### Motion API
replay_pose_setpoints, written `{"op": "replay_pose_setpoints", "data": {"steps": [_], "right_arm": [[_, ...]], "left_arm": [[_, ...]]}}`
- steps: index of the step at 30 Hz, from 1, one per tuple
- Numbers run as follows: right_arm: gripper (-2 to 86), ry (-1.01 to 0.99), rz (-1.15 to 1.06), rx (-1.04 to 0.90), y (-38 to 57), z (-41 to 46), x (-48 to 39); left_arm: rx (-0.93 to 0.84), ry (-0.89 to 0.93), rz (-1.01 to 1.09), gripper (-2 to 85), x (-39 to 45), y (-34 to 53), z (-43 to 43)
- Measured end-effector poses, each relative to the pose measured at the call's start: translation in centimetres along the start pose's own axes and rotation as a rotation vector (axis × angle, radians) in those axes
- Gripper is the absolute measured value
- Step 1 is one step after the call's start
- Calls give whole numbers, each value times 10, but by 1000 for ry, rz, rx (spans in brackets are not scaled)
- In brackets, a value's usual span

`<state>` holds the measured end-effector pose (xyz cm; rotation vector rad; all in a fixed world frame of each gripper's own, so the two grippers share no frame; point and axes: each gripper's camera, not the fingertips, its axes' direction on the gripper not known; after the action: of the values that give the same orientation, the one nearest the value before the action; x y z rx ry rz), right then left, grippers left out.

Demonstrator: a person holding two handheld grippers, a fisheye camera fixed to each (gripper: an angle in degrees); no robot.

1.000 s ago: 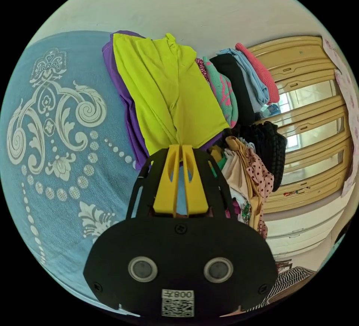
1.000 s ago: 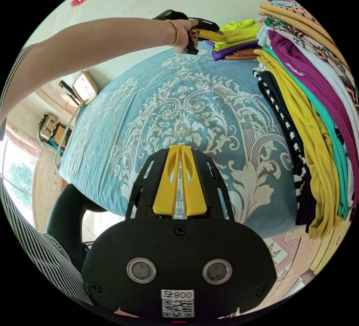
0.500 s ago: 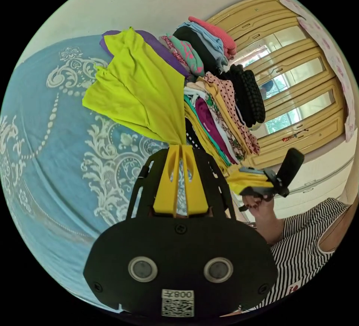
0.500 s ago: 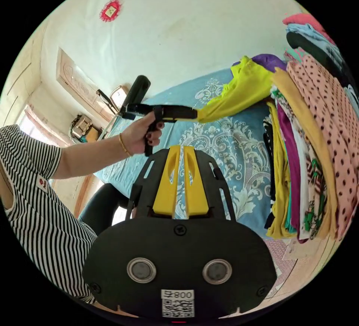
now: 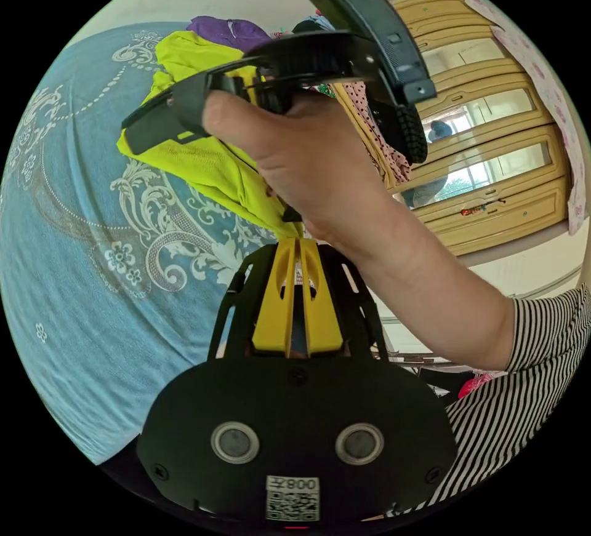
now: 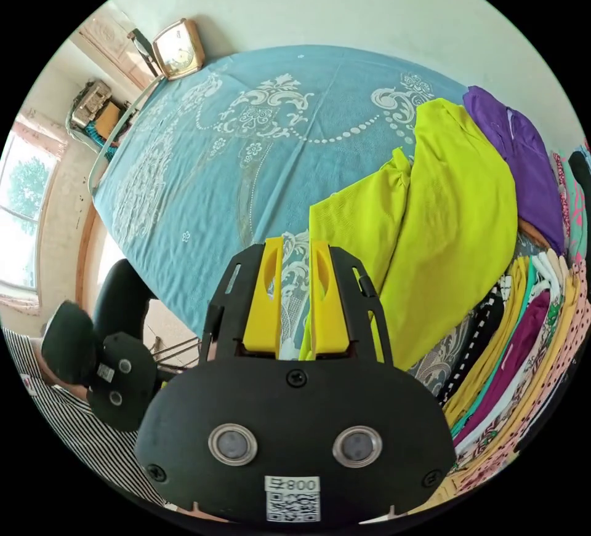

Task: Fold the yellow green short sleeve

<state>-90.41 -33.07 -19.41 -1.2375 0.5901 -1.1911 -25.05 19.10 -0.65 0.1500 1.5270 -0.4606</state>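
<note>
Your left gripper view is looking close past your hand (image 5: 308, 160); both views are sharing the blue bedspread (image 6: 258, 148).

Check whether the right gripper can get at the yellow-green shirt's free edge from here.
Probably yes: the right gripper is open beside the yellow-green shirt, whose edge lies just off its jaws with nothing between.

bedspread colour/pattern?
Blue bedspread with white ornamental scrolls and dotted lines; clearest in the right gripper view.

Yellow-green shirt (image 6: 455, 234) is showing as matt knit cloth, softly creased. Bedspread (image 6: 246, 167) is looking like matt woven cloth. Both tools, left tool (image 5: 297, 244) and right tool (image 6: 294, 245), are looking smooth yellow plastic on matt black plastic. Wardrobe (image 5: 492, 130) is shining glossy wood.
</note>
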Motion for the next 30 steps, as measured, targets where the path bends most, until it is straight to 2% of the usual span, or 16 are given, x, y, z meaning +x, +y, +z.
{"op": "replay_pose_setpoints", "data": {"steps": [2,6,10,16,18,21,26,30], "right_arm": [[86,87,-4,-43,-34,22,-8],[83,105,-20,-196,-76,59,-10],[66,167,-29,-206,-104,56,-12],[21,205,-53,-179,-106,39,-15],[12,145,-41,-176,-100,26,-12],[5,18,-25,-74,-76,-20,-8],[2,-294,-80,164,14,-142,-12],[2,-403,-123,258,84,-219,-23]], "left_arm": [[-13,6,-26,10,-20,10,-2],[-9,13,-26,10,-46,31,-7],[-17,48,-54,10,-70,58,-9],[6,-10,7,8,-94,107,-53],[18,-12,16,7,-106,130,-77],[65,-31,3,8,-130,178,-122],[163,-46,-134,27,-184,261,-190],[258,-21,-213,44,-215,296,-223]]}}
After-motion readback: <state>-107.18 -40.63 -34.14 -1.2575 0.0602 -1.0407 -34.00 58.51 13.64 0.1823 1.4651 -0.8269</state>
